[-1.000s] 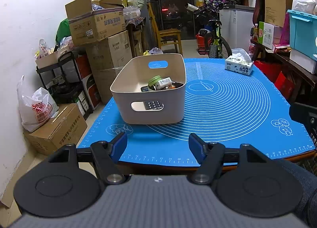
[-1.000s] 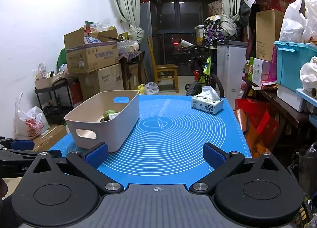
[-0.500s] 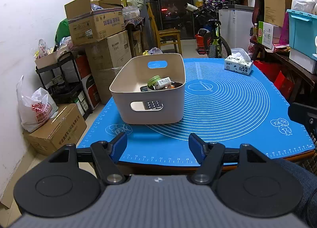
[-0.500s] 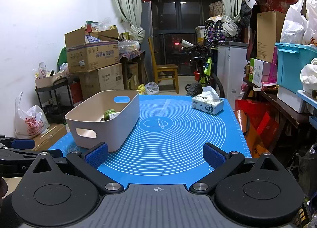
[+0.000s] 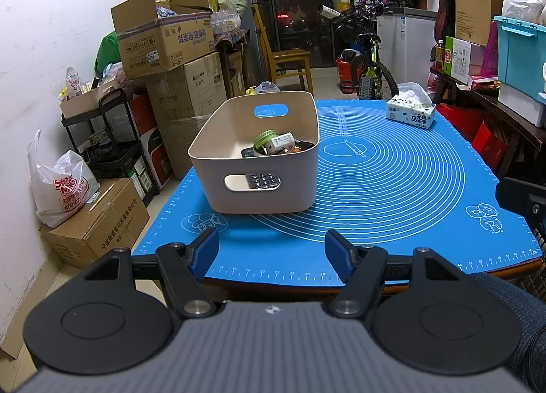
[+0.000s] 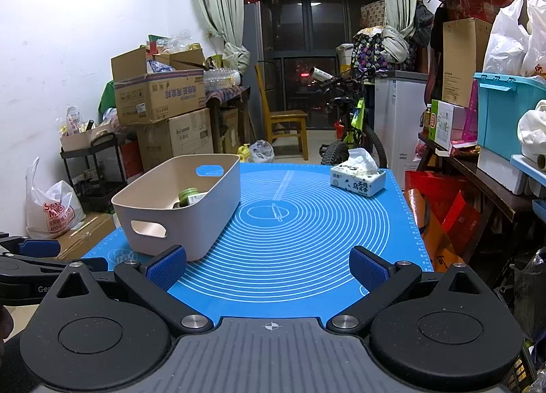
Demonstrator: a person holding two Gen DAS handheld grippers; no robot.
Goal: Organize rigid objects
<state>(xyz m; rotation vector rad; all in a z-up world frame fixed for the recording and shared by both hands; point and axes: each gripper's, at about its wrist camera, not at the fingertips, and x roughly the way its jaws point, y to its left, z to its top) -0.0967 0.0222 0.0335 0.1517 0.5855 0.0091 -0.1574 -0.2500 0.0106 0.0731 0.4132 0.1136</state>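
Note:
A beige plastic bin (image 5: pixel 259 168) stands on the left of the blue mat (image 5: pixel 392 188); it also shows in the right wrist view (image 6: pixel 184 208). Inside lie a green-lidded jar (image 5: pixel 264 139), a small white box (image 5: pixel 279 142) and a black calculator (image 5: pixel 264 181) seen through the handle slot. My left gripper (image 5: pixel 272 253) is open and empty at the table's near edge, in front of the bin. My right gripper (image 6: pixel 268 266) is open and empty, over the mat's near edge, right of the bin.
A tissue box (image 5: pixel 411 113) sits at the mat's far right corner. Stacked cardboard boxes (image 5: pixel 167 48) and a black shelf cart (image 5: pixel 102 140) line the left wall. A bicycle (image 5: pixel 365 62) and a wooden chair (image 5: pixel 286 58) stand beyond the table. A cluttered side table (image 6: pixel 494 168) is on the right.

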